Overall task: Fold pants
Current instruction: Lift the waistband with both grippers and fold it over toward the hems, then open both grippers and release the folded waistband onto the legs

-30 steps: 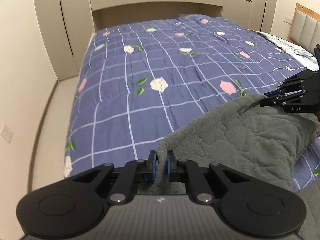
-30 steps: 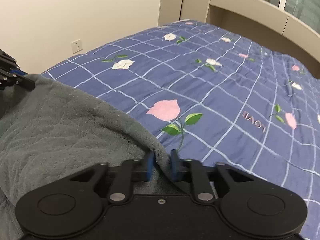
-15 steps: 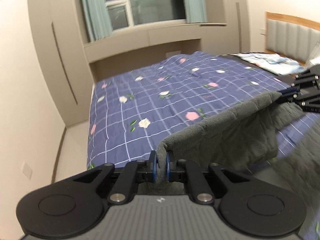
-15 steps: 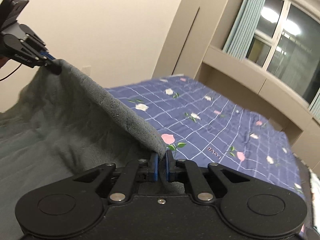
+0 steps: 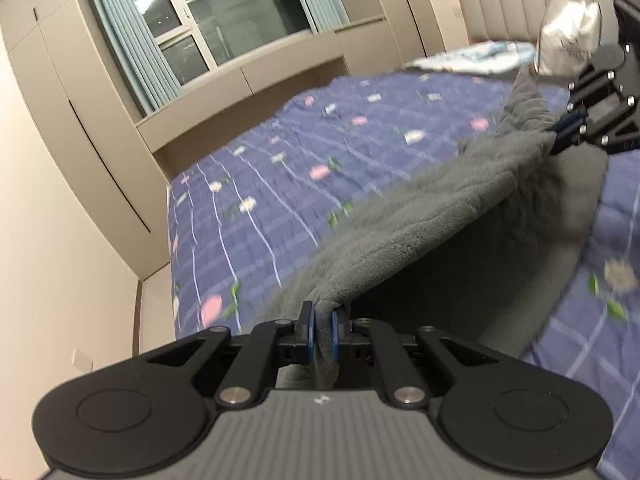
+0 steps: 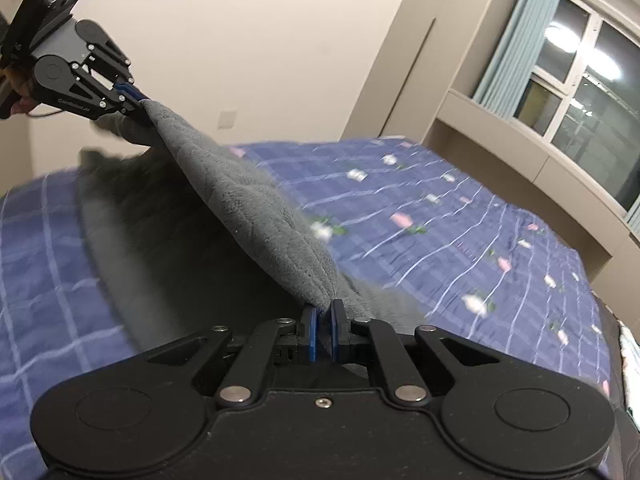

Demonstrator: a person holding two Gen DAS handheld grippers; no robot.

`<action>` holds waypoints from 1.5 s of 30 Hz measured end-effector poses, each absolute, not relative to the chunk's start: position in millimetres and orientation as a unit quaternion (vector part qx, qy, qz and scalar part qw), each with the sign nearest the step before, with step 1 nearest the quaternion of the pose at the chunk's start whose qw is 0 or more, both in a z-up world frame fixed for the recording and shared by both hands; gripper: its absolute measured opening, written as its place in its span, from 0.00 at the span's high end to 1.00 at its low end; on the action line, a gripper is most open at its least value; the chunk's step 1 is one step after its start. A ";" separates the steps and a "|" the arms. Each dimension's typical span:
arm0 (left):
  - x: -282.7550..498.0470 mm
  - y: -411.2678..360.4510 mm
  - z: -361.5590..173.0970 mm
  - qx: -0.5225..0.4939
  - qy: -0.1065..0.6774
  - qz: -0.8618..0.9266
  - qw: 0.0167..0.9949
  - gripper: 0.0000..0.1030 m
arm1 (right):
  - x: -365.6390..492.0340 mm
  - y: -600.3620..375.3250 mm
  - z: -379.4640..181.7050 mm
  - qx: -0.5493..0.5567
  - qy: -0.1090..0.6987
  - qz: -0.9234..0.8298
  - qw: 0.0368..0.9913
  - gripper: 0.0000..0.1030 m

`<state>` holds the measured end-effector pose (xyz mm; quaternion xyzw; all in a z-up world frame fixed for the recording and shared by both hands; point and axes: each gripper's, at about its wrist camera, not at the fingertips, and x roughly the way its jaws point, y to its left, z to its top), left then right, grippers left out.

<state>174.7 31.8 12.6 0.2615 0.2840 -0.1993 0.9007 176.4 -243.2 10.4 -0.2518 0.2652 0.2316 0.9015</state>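
Grey fleece pants [image 5: 420, 220] hang stretched in the air above the bed, one edge pulled taut between both grippers. In the left wrist view my left gripper [image 5: 322, 322] is shut on one corner of that edge, and my right gripper [image 5: 560, 140] pinches the other corner at the upper right. From the right wrist view, my right gripper [image 6: 324, 320] is shut on the pants [image 6: 256, 216], whose edge runs up to the left gripper [image 6: 138, 98] at top left. The rest of the fabric droops to the bed below.
A blue checked bedspread with flowers [image 5: 272, 184] covers the bed [image 6: 460, 216]. A padded headboard [image 5: 520, 4] and a white bag [image 5: 568, 44] are at the right. Cabinets and a window [image 6: 580, 84] stand beyond the bed; a plain wall [image 6: 240, 40] lies at the left.
Both grippers have lifted the pants edge off the bed and swept it sideways. The fabric, first lying flat, now hangs taut in the air between them. Both views have rolled.
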 end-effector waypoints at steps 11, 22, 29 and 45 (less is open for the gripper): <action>140.4 42.6 -16.8 0.277 0.289 -0.197 0.895 0.94 | 144.5 -227.8 -27.4 -0.239 0.305 0.233 0.892 0.94; 146.6 32.8 -53.6 0.257 0.360 -0.183 0.878 0.93 | 134.7 -237.1 -52.0 -0.215 0.353 0.243 0.877 1.00; 149.8 32.1 -53.3 0.212 0.380 -0.157 0.887 0.76 | 134.2 -246.7 -62.1 -0.152 0.356 0.235 0.891 0.83; 151.5 -81.5 -39.6 0.138 0.328 -0.172 0.919 0.00 | 115.3 -372.5 -44.2 0.012 0.317 0.069 0.946 0.00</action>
